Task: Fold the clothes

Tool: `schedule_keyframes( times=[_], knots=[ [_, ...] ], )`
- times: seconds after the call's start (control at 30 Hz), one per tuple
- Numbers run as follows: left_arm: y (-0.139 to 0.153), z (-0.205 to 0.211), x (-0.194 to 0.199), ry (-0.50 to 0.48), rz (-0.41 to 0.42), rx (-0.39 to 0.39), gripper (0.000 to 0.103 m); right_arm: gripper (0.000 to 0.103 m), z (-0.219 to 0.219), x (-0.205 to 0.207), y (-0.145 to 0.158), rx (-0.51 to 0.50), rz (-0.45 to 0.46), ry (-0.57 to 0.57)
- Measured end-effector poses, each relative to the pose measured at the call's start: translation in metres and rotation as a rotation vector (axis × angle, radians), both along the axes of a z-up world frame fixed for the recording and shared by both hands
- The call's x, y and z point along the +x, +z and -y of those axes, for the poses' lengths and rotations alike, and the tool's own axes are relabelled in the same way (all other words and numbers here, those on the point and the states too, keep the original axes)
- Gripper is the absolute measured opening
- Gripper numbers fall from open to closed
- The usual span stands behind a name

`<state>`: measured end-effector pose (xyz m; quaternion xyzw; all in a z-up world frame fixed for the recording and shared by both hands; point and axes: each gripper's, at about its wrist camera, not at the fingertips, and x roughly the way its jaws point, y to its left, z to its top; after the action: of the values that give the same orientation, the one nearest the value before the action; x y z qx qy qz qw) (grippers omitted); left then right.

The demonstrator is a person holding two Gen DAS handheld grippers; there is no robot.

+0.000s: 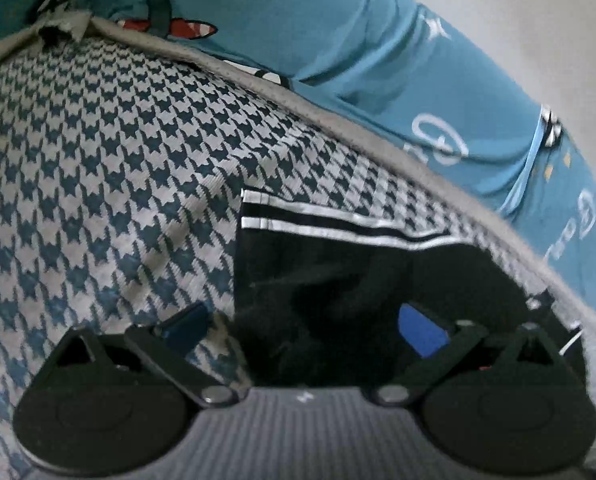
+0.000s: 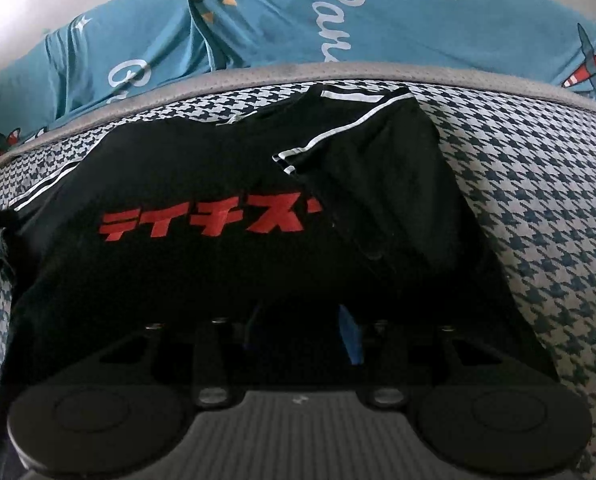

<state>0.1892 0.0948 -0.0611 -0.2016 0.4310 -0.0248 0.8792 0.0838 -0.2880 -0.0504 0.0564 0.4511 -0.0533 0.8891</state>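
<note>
right wrist view: black t-shirt [image 2: 201,184] is spread on the houndstooth mat [image 2: 538,208], one sleeve [image 2: 382,160] folded inward; right gripper [image 2: 298,336] is nearly closed, its hold unclear. left gripper [image 1: 310,328] is held open over the shirt's edge.

Both views are taken from the grippers, low and close over a houndstooth mat [image 1: 97,152], looking forward along the fingers toward a blue printed sheet [image 1: 378,40] beyond the mat's grey edge. A black T-shirt [image 2: 201,184] is seen by both: only a striped sleeve at left, nearly the whole garment at right.
</note>
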Motion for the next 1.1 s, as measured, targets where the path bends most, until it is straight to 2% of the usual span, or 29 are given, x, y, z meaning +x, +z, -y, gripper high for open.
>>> schedule_keyframes(
  times=[0.13,0.27,0.4,0.5,0.67,0.73,0.8,0.83,0.9,0.97,1.1],
  knots=[
    [0.001,-0.005,0.001,0.021,0.007,-0.056,0.088,0.045,-0.001,0.001,0.0,-0.002,-0.001,0.004],
    [0.003,0.001,-0.001,-0.002,0.013,-0.063,0.077,0.045,-0.001,0.001,-0.001,-0.006,-0.002,0.007],
    [-0.002,0.003,0.001,0.002,0.014,-0.05,0.077,0.045,-0.001,0.001,-0.001,-0.007,-0.002,0.008],
    [-0.003,0.002,0.003,0.013,0.013,-0.075,0.086,0.045,-0.001,0.001,-0.001,-0.007,-0.002,0.007],
    [-0.002,0.01,0.007,0.033,0.019,-0.045,0.086,0.045,-0.002,0.0,-0.001,-0.008,-0.001,0.004],
    [-0.001,0.013,0.007,0.033,0.029,-0.041,0.076,0.045,-0.002,0.0,-0.001,-0.009,-0.001,0.005],
    [-0.001,0.015,0.008,0.032,0.027,-0.036,0.057,0.045,-0.001,0.0,-0.001,-0.01,-0.001,0.005],
    [-0.001,0.016,0.008,0.034,0.026,-0.035,0.053,0.045,0.0,0.0,-0.001,-0.009,-0.001,0.003],
    [-0.002,0.017,0.007,0.037,0.027,-0.044,0.037,0.045,0.002,0.0,-0.001,-0.008,-0.001,-0.002],
    [-0.002,0.019,0.006,0.031,0.027,-0.048,0.028,0.045,0.002,0.0,-0.001,-0.007,-0.002,-0.006],
    [0.0,0.029,0.003,0.001,0.039,-0.036,0.019,0.045,0.003,-0.001,0.0,-0.007,-0.001,-0.011]
  ],
)
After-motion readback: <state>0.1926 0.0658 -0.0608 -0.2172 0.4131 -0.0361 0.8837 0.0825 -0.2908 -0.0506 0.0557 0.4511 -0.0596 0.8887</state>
